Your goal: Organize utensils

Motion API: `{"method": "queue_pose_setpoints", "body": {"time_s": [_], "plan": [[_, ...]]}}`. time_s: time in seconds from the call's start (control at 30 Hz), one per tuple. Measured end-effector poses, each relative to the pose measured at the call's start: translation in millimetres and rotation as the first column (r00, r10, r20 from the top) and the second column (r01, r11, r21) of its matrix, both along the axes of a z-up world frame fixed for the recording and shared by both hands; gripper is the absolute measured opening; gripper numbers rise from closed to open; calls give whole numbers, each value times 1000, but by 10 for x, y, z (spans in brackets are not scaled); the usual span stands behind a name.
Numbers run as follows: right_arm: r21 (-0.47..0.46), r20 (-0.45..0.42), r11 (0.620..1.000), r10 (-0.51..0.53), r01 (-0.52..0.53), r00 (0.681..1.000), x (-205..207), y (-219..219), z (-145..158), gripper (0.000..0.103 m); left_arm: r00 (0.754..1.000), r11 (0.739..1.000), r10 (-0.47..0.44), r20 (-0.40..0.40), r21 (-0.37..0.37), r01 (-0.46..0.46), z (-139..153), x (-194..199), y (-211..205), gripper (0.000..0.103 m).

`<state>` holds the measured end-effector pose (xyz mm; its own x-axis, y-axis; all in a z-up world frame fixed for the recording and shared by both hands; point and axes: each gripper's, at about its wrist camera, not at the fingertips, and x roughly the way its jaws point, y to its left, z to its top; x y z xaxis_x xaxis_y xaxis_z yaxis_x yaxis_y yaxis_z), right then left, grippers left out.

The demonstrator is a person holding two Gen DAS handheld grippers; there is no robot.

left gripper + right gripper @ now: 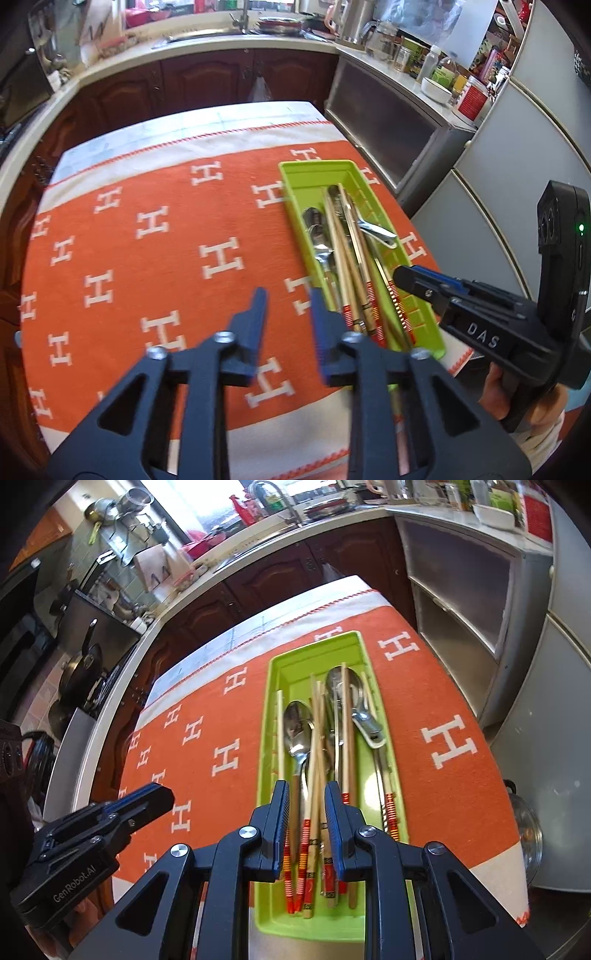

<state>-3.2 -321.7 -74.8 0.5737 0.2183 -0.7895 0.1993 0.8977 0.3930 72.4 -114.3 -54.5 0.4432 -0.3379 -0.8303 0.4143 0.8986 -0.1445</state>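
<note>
The orange cloth (147,236) is lying flat and bare to the left of the green tray (295,192), so a gripper is finding lots of room there. Inside the tray, chopsticks (317,775) and spoons (299,731) are piling up and filling the middle. The left gripper (286,302) and right gripper (306,805) are hanging over the tray's near end.

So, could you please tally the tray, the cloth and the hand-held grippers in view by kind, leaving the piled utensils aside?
Green tray: 1
Orange cloth: 1
Hand-held grippers: 2, the left hand-held gripper and the right hand-held gripper
Total: 4
</note>
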Motion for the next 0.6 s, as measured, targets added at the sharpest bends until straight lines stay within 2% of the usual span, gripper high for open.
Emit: {"method": "queue_pose_setpoints", "body": {"time_s": [0.07,0.2,0.37,0.43,0.5,0.6], "plan": [[-8,11,1000,18,-17,1000,-30,69,73,20,999,1000,22,34,0,-22,85,-70,140,45],[-33,39,998,53,-52,998,-102,216,258,21,993,997,66,102,21,-68,266,-186,372,50],[-74,66,994,88,-83,994,-202,410,499,35,971,989,133,201,42,-144,494,-353,600,60],[-94,76,991,102,-95,992,-254,495,615,38,959,983,163,233,45,-178,574,-416,665,65],[-107,86,989,117,-107,989,-295,557,729,39,950,976,197,244,43,-213,636,-464,730,71],[-124,117,986,124,-110,985,-398,618,923,48,938,966,245,246,18,-258,713,-523,819,80]]}}
